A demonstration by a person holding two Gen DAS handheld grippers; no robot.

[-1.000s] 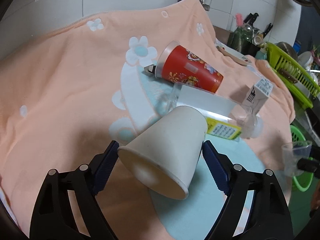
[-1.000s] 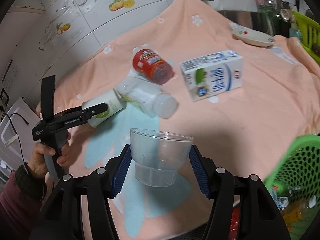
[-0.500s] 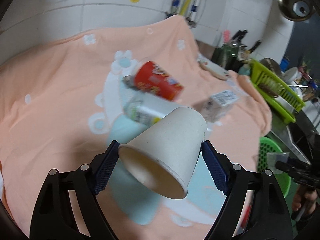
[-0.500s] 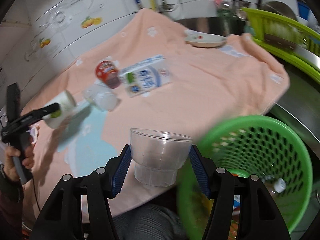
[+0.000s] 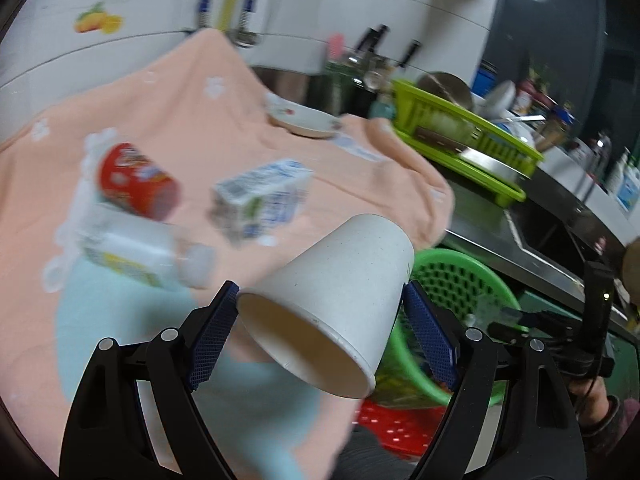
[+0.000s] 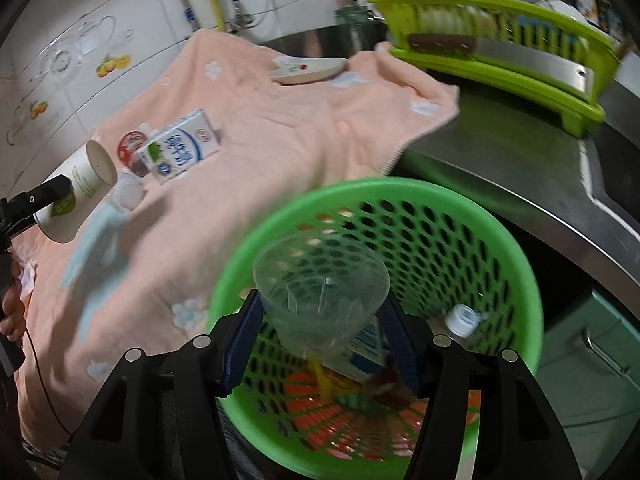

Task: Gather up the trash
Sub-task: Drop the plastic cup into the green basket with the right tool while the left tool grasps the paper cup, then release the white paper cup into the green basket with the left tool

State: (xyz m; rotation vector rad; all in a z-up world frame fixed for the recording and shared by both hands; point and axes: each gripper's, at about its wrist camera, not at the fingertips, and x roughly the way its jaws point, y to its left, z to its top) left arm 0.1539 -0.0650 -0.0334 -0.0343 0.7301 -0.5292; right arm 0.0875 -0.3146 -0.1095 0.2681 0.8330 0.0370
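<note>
My left gripper (image 5: 322,312) is shut on a white paper cup (image 5: 328,300) and holds it in the air above the peach cloth (image 5: 168,120), near its right edge. My right gripper (image 6: 322,336) is shut on a clear plastic cup (image 6: 320,292) right over the green trash basket (image 6: 516,272), which holds a bottle and wrappers. On the cloth lie a red cup (image 5: 136,184), a milk carton (image 5: 260,200) and a plastic bottle (image 5: 140,248). The paper cup also shows in the right wrist view (image 6: 80,192).
A small plate (image 5: 304,120) sits at the cloth's far edge. A lime dish rack (image 6: 500,40) stands on the steel counter (image 6: 520,160) behind the basket. A tiled wall with pipes runs along the back.
Both grippers have swung right with their cups. The right one has moved from above the cloth to over the green basket. The left one has come nearer the cloth's right edge.
</note>
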